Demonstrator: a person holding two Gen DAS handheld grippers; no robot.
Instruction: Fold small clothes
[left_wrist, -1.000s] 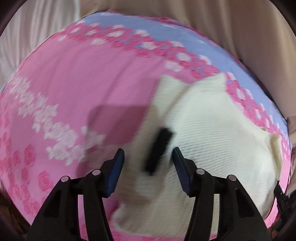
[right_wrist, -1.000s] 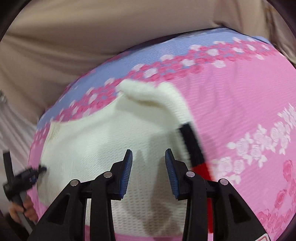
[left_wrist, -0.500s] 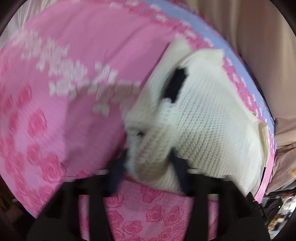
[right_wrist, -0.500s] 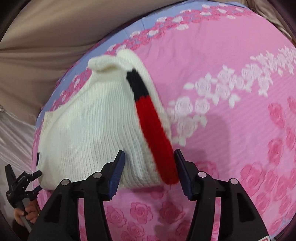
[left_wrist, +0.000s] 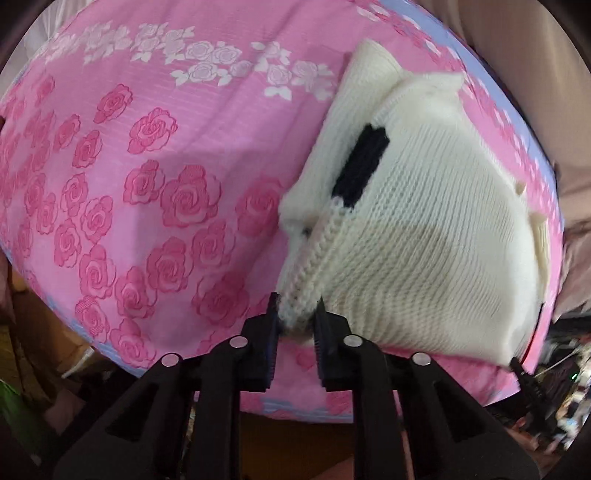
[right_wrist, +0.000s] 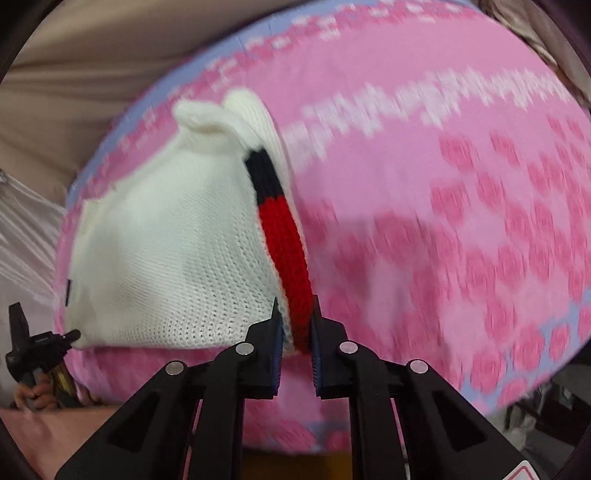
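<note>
Black plastic tongs sit closest in both views, and both pairs I'm running are narrowing now w/ knit between the pads. My left gripper (left_wrist: 297, 316) pinches the near cream ribbed corner of the sweater (left_wrist: 424, 240), pads pressing on it. My right gripper (right_wrist: 294, 325) clamps the other near corner, right on the red band (right_wrist: 286, 251) along that edge. Past the tongs, the small cream knit sweater lies partly folded on the pink rose-print cloth (left_wrist: 147, 184), near its far edge, w/ a black patch (left_wrist: 360, 164) by the left-hand fold and a black segment (right_wrist: 264, 171) above the red. In the right view my other gripper shows at the sweater's left corner, a hand below it. Farthest off, beige fabric (right_wrist: 92, 55) lies beyond the cloth's blue border.
</note>
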